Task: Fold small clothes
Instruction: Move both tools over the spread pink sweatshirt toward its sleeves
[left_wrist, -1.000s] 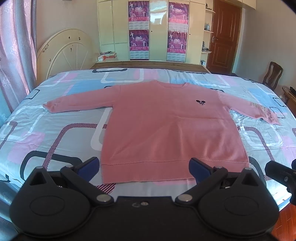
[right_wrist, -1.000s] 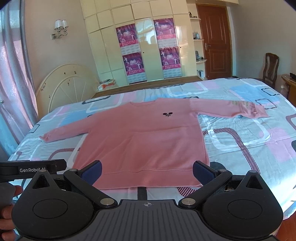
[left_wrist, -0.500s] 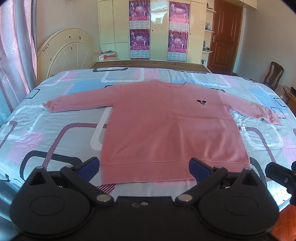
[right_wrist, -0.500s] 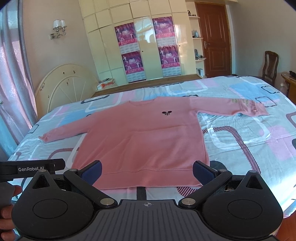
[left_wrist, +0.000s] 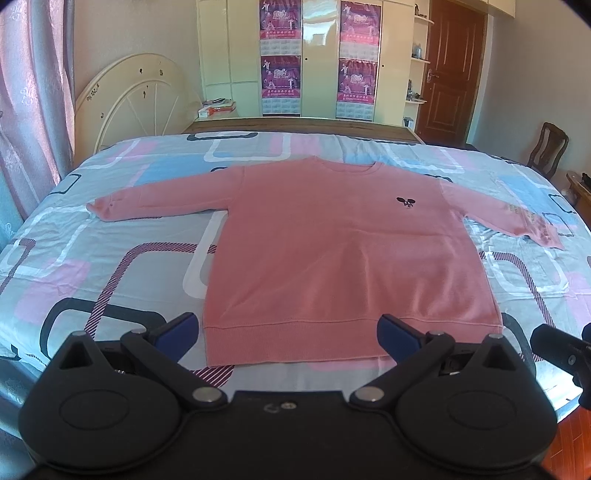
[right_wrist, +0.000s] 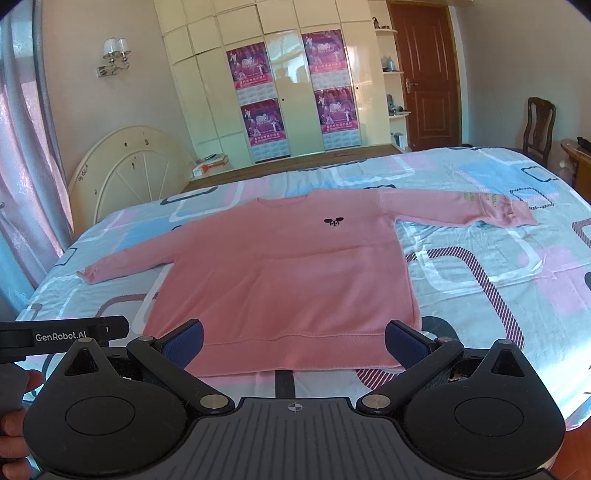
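Observation:
A pink long-sleeved sweater (left_wrist: 343, 251) lies flat on the bed, front up, both sleeves spread out, hem nearest me. It also shows in the right wrist view (right_wrist: 288, 280). A small black logo (left_wrist: 406, 201) sits on its chest. My left gripper (left_wrist: 288, 334) is open and empty, held above the bed's near edge just short of the hem. My right gripper (right_wrist: 293, 341) is open and empty, also just short of the hem. The left sleeve end (left_wrist: 103, 208) and the right sleeve cuff (right_wrist: 509, 214) lie on the sheet.
The bed (left_wrist: 92, 266) has a patterned blue, pink and white sheet. A cream headboard (left_wrist: 136, 99) leans against the wall at left, by pink curtains (left_wrist: 29, 110). Wardrobes with posters (left_wrist: 317, 59), a brown door (left_wrist: 450, 70) and a wooden chair (left_wrist: 546, 149) stand behind.
Both views have shifted slightly, the sweater sitting a little lower in frame. The grippers stay open and the sweater has not moved.

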